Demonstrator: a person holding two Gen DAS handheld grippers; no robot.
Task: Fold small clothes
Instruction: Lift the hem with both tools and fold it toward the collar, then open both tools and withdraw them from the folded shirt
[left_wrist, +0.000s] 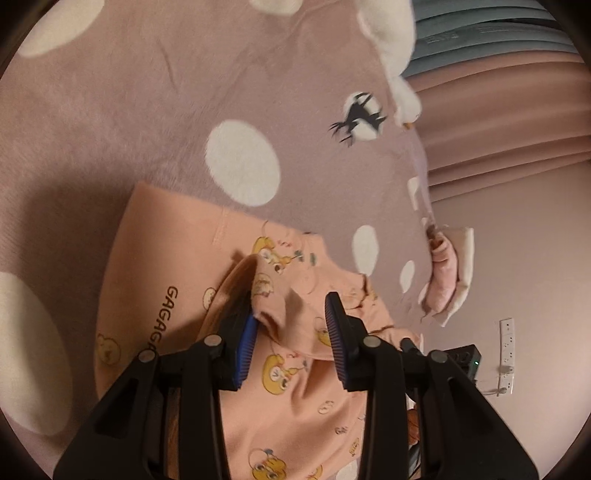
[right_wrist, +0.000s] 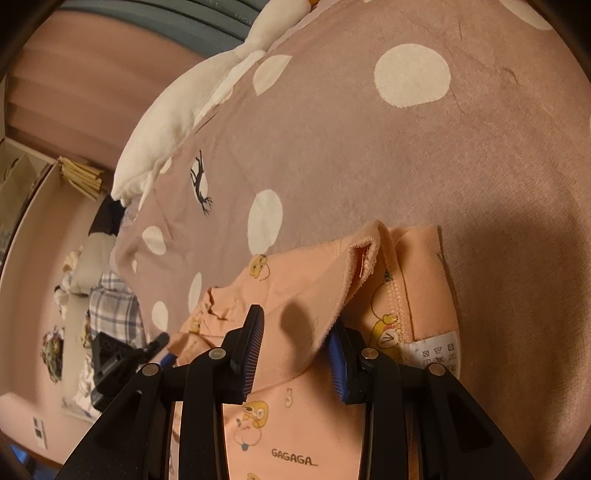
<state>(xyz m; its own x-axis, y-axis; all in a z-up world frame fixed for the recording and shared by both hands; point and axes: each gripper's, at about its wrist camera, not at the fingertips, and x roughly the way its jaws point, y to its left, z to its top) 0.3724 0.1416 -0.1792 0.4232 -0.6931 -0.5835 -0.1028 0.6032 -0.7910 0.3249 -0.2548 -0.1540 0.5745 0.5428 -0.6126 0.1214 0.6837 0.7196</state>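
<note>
Left wrist view: the left tool (left_wrist: 293, 325) stands released over the peach garment (left_wrist: 155, 280) on the dotted bedspread (left_wrist: 147, 110); its lower part is cut off.

Right wrist view: the right tool (right_wrist: 297, 339) is released, garment fold (right_wrist: 332, 280) draped over one finger, hiding its tip.

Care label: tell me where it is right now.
Right wrist view, lower right: the care label is sewn inside the peach garment, by the stitched seam, just right of the right gripper, over the dotted blanket.
</note>
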